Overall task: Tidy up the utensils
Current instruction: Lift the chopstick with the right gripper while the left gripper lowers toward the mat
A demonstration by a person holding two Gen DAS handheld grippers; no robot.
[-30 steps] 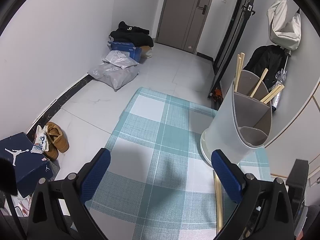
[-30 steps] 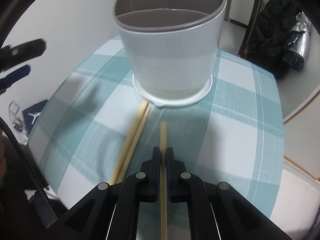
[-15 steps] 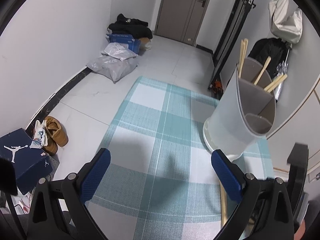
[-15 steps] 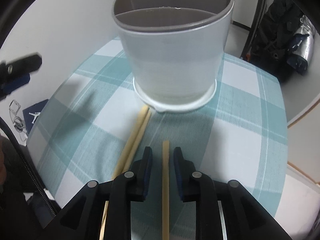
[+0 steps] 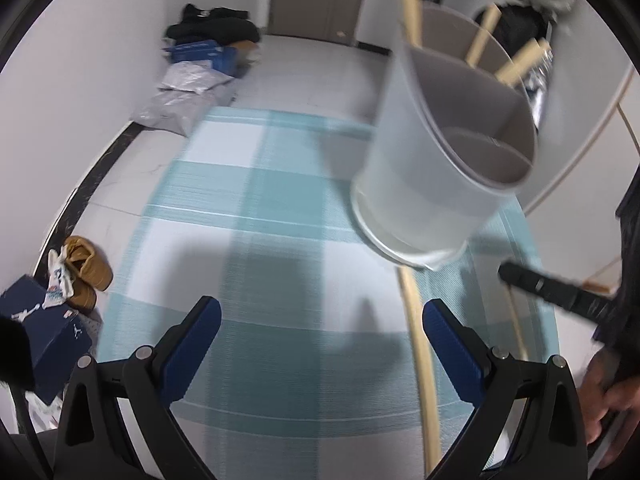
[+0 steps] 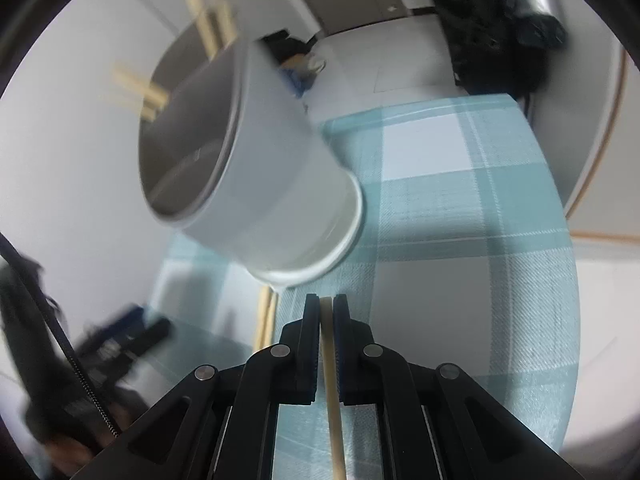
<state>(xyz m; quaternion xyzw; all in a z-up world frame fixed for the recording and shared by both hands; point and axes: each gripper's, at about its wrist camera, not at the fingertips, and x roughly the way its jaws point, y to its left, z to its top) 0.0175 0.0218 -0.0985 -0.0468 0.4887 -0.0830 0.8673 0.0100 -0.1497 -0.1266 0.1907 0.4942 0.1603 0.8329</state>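
A white utensil holder (image 5: 436,168) with grey dividers stands on the teal checked tablecloth (image 5: 280,216); several wooden chopsticks (image 5: 516,64) stick out of its far compartments. It also shows in the right wrist view (image 6: 272,208). My right gripper (image 6: 327,304) is shut on one wooden chopstick (image 6: 332,384), held just in front of the holder's base. Two more chopsticks (image 6: 266,316) lie on the cloth to its left, also in the left wrist view (image 5: 420,344). My left gripper (image 5: 320,340) is open and empty above the cloth, left of the holder.
The table's right edge meets a white wall (image 5: 580,128). On the floor are a blue shoe box (image 5: 44,332), brown shoes (image 5: 86,272), grey bags (image 5: 180,100) and dark clothes (image 5: 212,28). The right gripper's black body (image 5: 560,292) shows at the left view's right side.
My right gripper opened briefly, then shut again on the chopstick nearer its tip, and turned so the holder looks tilted. My left gripper moved forward, closer to the holder.
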